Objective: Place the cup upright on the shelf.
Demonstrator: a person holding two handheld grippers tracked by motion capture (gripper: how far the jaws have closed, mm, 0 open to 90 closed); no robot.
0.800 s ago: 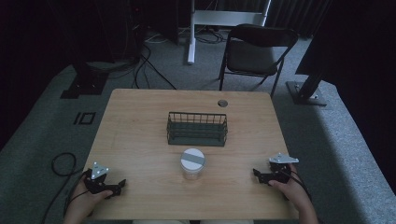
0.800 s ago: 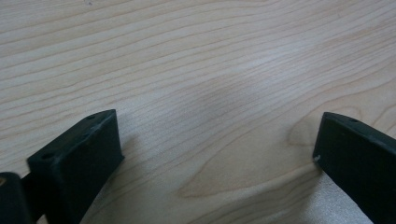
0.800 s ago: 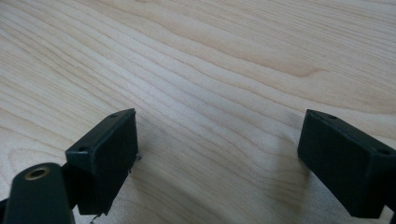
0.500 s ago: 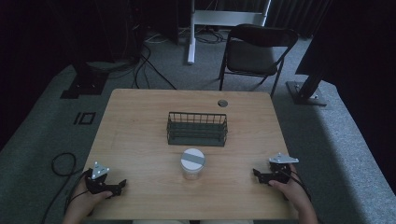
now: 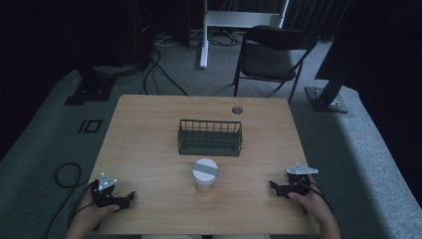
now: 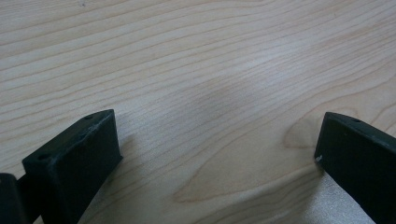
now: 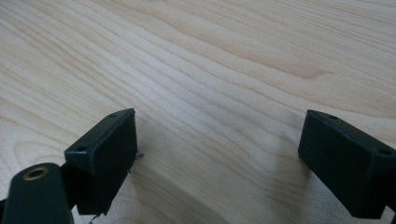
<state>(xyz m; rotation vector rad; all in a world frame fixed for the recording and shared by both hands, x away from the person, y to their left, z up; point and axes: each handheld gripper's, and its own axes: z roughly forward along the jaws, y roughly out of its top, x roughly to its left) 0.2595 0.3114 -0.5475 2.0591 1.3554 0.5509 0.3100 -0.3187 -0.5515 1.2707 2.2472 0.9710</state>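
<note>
Pale wood grain runs under both grippers, which rest on the table at its near corners. The left gripper has its jaws spread wide with nothing between them; its own view shows bare wood across the whole gap. The right gripper is the same: jaws wide apart, empty, flat on the wood.

The jar stands upright at the near middle of the table, between the two grippers and well apart from each. It looks like clear plastic with a pale lid crossed by a grey strip. Just behind it, near but not touching, sits the wire basket, dark, open-topped and seemingly empty.

The step in hand looks like a first reach for the jar. To do it well, I would bring one gripper in low from the side, keep the jaws level, and close on the jar's wall below the lid rather than on the lid itself, which might turn or slip. The jaws already seem wide enough. A push from the front risks knocking the jar back against the basket.

Little else crowds the work. A small round grommet sits near the far edge, and a black chair stands on the carpet beyond the table, neither in the path.
</note>
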